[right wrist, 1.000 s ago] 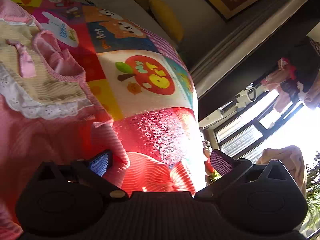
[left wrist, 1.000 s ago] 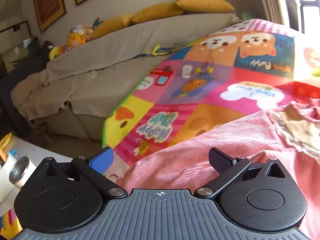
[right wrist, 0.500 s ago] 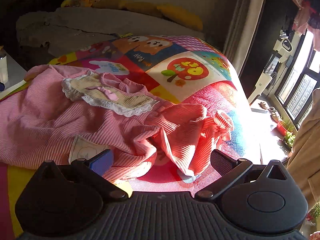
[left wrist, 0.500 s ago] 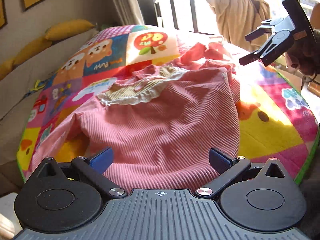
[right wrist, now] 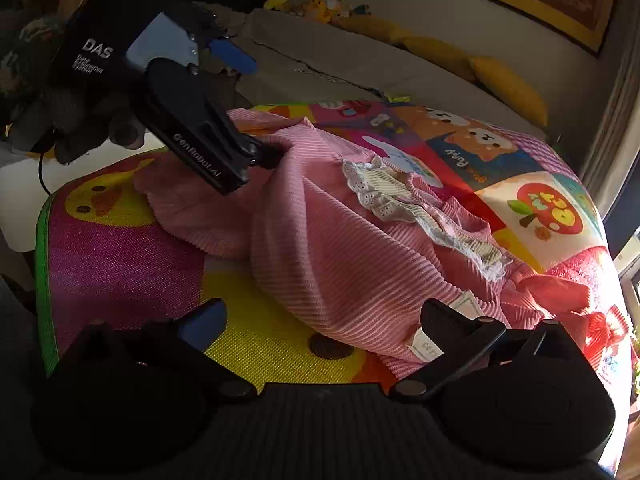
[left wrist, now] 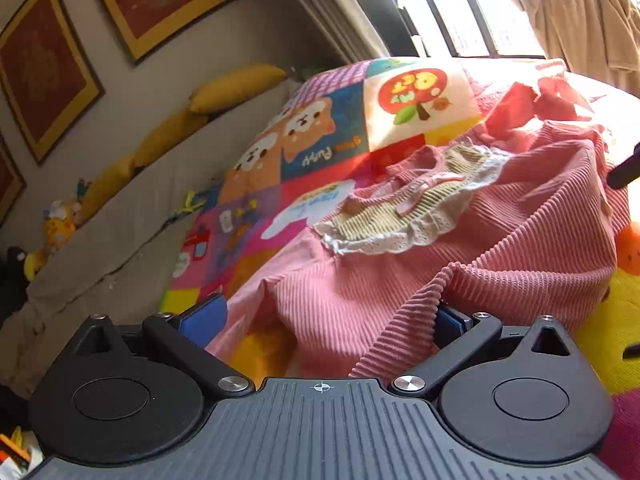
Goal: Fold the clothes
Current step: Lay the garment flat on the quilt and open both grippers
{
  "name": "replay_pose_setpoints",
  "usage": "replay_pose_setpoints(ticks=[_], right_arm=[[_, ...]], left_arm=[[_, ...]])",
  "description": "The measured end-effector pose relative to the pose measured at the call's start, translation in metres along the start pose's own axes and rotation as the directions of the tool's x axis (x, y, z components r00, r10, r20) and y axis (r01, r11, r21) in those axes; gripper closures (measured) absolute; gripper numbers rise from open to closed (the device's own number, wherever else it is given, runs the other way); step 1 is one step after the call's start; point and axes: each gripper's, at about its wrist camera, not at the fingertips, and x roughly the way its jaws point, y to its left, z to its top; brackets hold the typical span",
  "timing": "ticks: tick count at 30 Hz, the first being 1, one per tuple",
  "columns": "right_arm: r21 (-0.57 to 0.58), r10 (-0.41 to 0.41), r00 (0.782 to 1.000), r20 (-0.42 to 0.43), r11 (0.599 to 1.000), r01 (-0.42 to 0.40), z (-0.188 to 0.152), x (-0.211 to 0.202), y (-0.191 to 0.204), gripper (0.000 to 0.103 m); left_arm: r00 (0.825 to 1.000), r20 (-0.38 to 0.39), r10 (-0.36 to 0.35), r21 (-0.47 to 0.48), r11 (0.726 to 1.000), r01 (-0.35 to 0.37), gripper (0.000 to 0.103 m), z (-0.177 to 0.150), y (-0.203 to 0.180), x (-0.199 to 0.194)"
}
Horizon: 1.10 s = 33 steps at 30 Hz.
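Nearest the left wrist camera, the left tongs [left wrist: 320, 316] stand wide, with the pink ribbed garment [left wrist: 500, 248] bunched between them: a raised fold of its hem lies against the right-hand finger [left wrist: 450, 320], while the blue-padded left-hand finger [left wrist: 202, 316] is clear of the cloth. In the right wrist view the same left tongs [right wrist: 266, 154] are buried in the fabric at the garment's far edge, so whether anything is pinched cannot be told from there.

The right tongs [right wrist: 320, 320] are also wide and hold nothing. One finger [right wrist: 444, 320] sits just over the near hem beside a white label [right wrist: 426, 346]; the other finger [right wrist: 208, 320] hangs over the bare play mat [right wrist: 120, 264].

The step in hand looks like taking hold of the hem at two places, before any fold is made. The next move likely calls for both tongs to close on the cloth edge.

Farther off, the lace-trimmed cream collar [left wrist: 400, 216] lies face up near the garment's middle, and a sleeve [right wrist: 568, 296] is crumpled in strong sun. The glare washes out the mat's window side, and the garment's underside and far sleeve are hidden.
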Motion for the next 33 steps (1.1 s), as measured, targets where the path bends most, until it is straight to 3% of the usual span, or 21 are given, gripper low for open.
replay_pose_setpoints(ticks=[3,4,5,7,9,11,14,17,19,22,25,29,31,33], right_arm=[[-0.065,-0.204,0.979,0.018,0.977,0.205,0.011,0.026,0.001,0.0],[-0.048,-0.264,0.964,0.022,0.963,0.265,0.016,0.033,-0.006,0.0],[0.04,-0.297,0.955,0.018,0.954,0.296,0.024,0.035,-0.026,0.0],[0.212,-0.279,0.96,0.017,0.939,0.269,0.036,0.031,-0.064,0.0],[0.341,-0.248,0.968,0.032,0.913,0.223,0.044,0.022,-0.099,0.0],[0.351,-0.248,0.968,0.039,0.911,0.219,0.047,0.017,-0.112,0.0],[0.302,-0.225,0.973,0.042,0.932,0.202,0.042,0.004,-0.115,0.0],[0.25,-0.2,0.979,0.04,0.95,0.185,0.03,-0.009,-0.113,0.0],[0.246,-0.227,0.974,0.025,0.945,0.214,0.021,-0.018,-0.113,0.0],[0.232,-0.34,0.94,0.011,0.916,0.328,0.011,-0.026,-0.107,0.0],[0.174,-0.42,0.907,0.039,0.896,0.408,0.009,-0.034,-0.091,0.0],[0.179,-0.25,0.965,0.078,0.956,0.233,0.018,-0.038,-0.07,0.0],[0.168,-0.179,0.978,0.103,0.973,0.16,0.026,-0.032,-0.054,0.0],[0.127,-0.157,0.982,0.106,0.982,0.143,0.032,-0.016,-0.035,0.0]], left_arm=[[0.999,0.012,-0.039,-0.092,0.995,0.04,0.0,0.011,0.021,-0.003],[0.996,0.026,-0.08,-0.096,0.992,0.082,0.0,0.008,0.023,-0.011],[0.992,0.041,-0.121,-0.1,0.987,0.125,0.0,0.006,0.025,-0.019],[0.978,0.068,-0.199,-0.102,0.973,0.205,0.0,0.001,0.029,-0.036],[0.973,0.046,-0.225,-0.052,0.972,0.228,0.0,-0.008,0.018,-0.042],[0.984,-0.005,-0.179,0.007,0.984,0.179,0.0,-0.016,0.004,-0.034],[0.997,-0.073,-0.015,0.01,1.0,0.015,0.0,-0.02,0.003,-0.007],[0.994,-0.091,0.062,-0.132,0.988,-0.073,0.0,-0.015,0.037,0.005],[0.989,-0.09,0.118,-0.196,0.972,-0.133,0.0,-0.011,0.06,0.006],[0.975,-0.071,0.21,-0.166,0.962,-0.219,0.0,-0.008,0.071,0.001],[0.974,-0.042,0.224,-0.146,0.963,-0.228,0.0,-0.004,0.072,-0.012],[0.971,-0.015,0.239,-0.133,0.962,-0.239,0.0,0.002,0.072,-0.024],[0.968,-0.006,0.251,-0.131,0.959,-0.25,0.0,0.007,0.074,-0.026],[0.965,-0.002,0.261,-0.128,0.957,-0.259,0.0,0.01,0.075,-0.025]])
